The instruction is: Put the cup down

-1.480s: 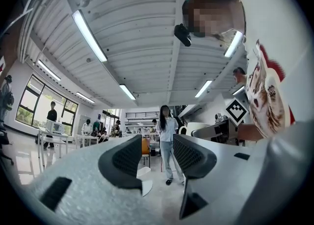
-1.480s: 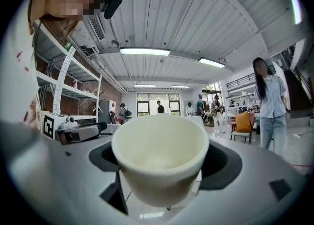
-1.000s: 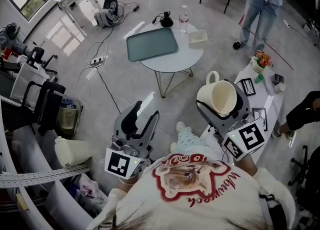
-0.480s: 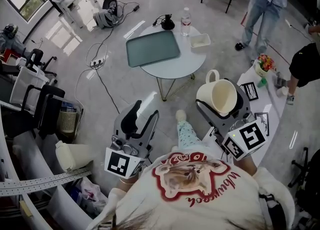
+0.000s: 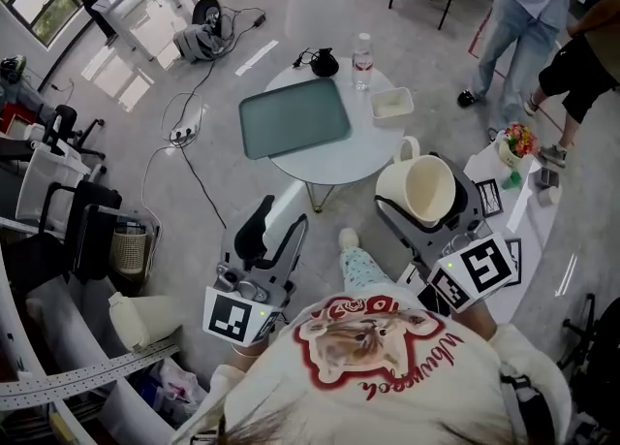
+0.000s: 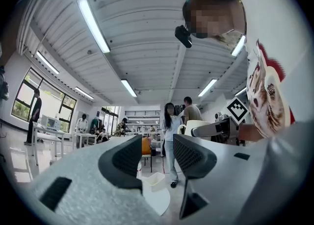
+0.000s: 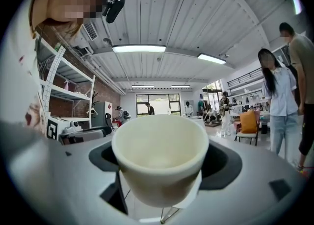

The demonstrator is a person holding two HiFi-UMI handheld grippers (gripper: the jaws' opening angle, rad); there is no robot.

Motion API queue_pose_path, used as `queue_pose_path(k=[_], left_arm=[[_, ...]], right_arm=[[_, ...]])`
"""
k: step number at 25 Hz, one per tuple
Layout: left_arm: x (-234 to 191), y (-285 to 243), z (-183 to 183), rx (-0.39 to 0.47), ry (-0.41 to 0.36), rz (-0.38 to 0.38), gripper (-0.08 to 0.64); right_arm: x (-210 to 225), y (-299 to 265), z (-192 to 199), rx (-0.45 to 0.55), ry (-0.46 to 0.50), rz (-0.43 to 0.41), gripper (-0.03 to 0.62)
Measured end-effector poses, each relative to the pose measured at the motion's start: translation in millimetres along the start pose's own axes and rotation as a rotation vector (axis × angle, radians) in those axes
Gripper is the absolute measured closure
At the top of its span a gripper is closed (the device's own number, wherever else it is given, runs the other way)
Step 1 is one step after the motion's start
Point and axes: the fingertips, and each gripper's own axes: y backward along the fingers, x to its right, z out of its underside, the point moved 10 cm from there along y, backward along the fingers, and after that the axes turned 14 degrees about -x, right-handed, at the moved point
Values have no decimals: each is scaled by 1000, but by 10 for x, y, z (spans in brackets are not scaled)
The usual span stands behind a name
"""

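Observation:
A cream cup (image 5: 418, 186) with a handle sits clamped between the jaws of my right gripper (image 5: 427, 197), held in the air over the floor, just right of the round white table (image 5: 373, 138). In the right gripper view the cup (image 7: 160, 154) fills the middle, its mouth facing the camera, with the jaws pressed on both sides. My left gripper (image 5: 268, 228) hangs lower left over the floor; its jaws stand a little apart with nothing between them (image 6: 155, 158).
A grey-green tray (image 5: 294, 117), a water bottle (image 5: 362, 50), a small white container (image 5: 391, 103) and a black object (image 5: 323, 62) sit on the round table. A second white table (image 5: 518, 203) stands at right. People stand at upper right; cables cross the floor.
The view has shifted so the round table lies closer to the cup-holding right gripper. Both grippers keep their pose. A second person has come in at upper right.

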Motion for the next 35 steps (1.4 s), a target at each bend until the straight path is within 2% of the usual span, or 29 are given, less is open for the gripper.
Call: queue_pose_path(k=[11,20,25,29,35], left_arm=[[-562,-1037,-200,36,-4,5,350],[-835,-1592,-237,35,-11,6,350],[-968,-1686,-216,32,2,-12,350],[-1036,-1770,-228,20,44,-1,350],[-1262,-1784,-202,18,21,49,350]], right_arm=[[794,-754,-411,9,19,-20,178],[1272,-1151,-578,10,25,-30,178],[1326,-1351,-615,8,23,-49,178],[1316,-1480,-638,-12,14,-73,178],[1201,-1628,-689,1,12,-32,178]])
